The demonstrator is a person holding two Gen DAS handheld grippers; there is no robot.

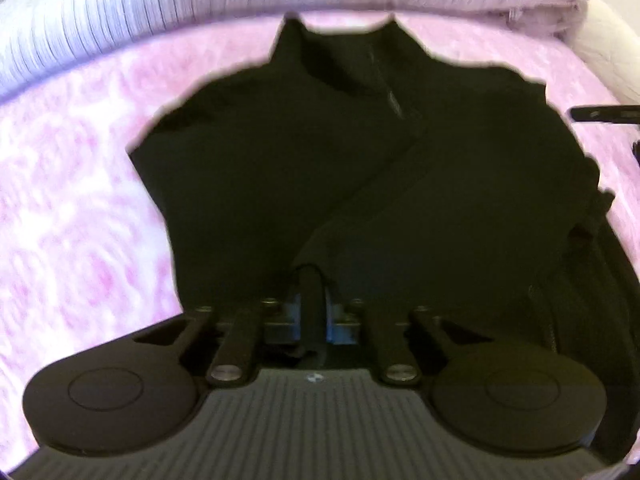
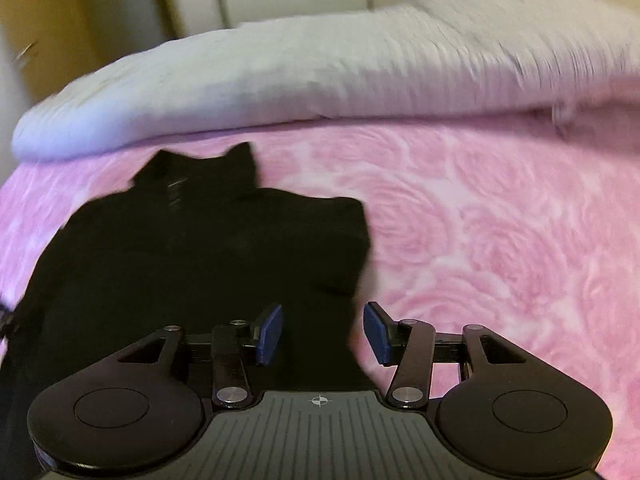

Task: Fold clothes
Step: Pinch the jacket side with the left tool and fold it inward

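Note:
A black zip-neck garment (image 1: 320,152) lies on a pink rose-patterned bedspread (image 1: 80,200), collar at the far end. My left gripper (image 1: 311,312) is shut on a fold of the garment's near edge, with cloth between the blue pads. In the right wrist view the same garment (image 2: 192,264) lies left of centre. My right gripper (image 2: 323,330) is open, its blue pads (image 2: 270,334) apart, over the garment's near right edge. Part of the right gripper shows at the right edge of the left wrist view (image 1: 608,114).
A folded white ribbed blanket (image 2: 320,80) lies across the far side of the bed. The pink bedspread (image 2: 500,240) spreads wide to the right of the garment. A wooden cabinet (image 2: 60,20) and a pale wall stand beyond the bed.

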